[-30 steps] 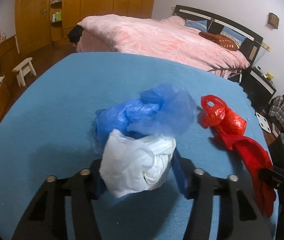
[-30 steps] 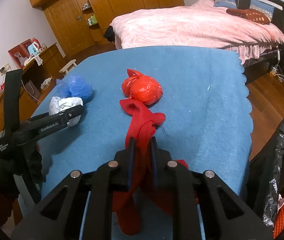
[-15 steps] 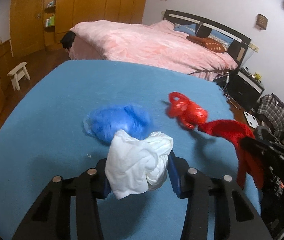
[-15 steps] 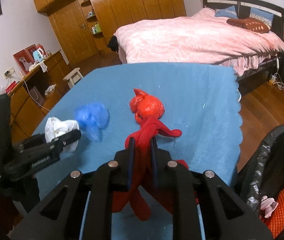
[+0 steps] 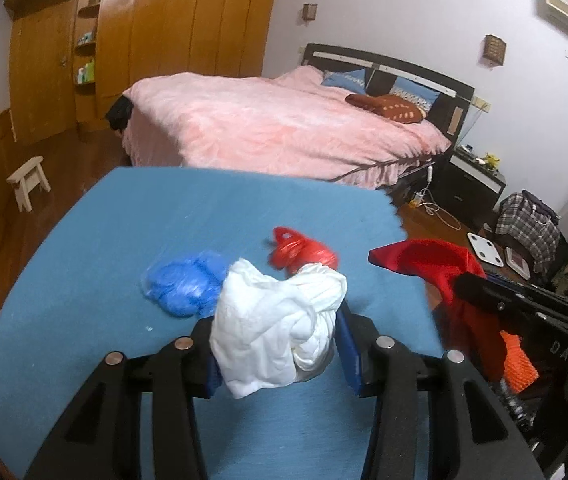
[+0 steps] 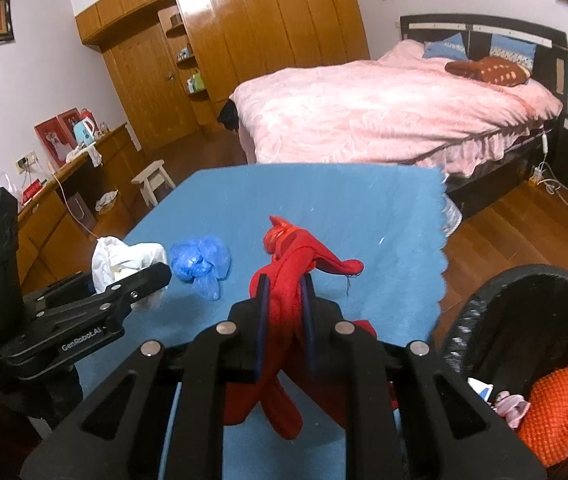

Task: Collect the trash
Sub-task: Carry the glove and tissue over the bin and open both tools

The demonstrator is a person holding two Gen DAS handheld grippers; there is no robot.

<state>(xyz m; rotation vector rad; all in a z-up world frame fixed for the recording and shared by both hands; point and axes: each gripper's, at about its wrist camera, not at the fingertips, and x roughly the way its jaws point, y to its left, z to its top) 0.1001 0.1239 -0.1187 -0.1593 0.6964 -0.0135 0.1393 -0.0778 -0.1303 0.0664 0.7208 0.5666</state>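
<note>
My left gripper (image 5: pixel 278 344) is shut on a crumpled white bag (image 5: pixel 276 320) and holds it above the blue table (image 5: pixel 204 208). My right gripper (image 6: pixel 284 292) is shut on a red cloth (image 6: pixel 295 264), lifted off the table; the cloth also shows in the left wrist view (image 5: pixel 435 264). A blue plastic bag (image 6: pixel 200 260) and a tied red plastic bag (image 5: pixel 303 250) lie on the table. A black trash bin (image 6: pixel 523 320) stands at the right, below the table edge.
The bin holds an orange item (image 6: pixel 551 412) and scraps. A pink bed (image 6: pixel 383 112) lies beyond the table. A white stool (image 6: pixel 152 180) and a wooden sideboard (image 6: pixel 64 200) stand at the left. A white scale (image 5: pixel 483 248) lies on the wooden floor.
Both grippers have risen and pulled back with their loads. The white bag and red cloth are lifted clear of the table. The bin shows more in the right wrist view.
</note>
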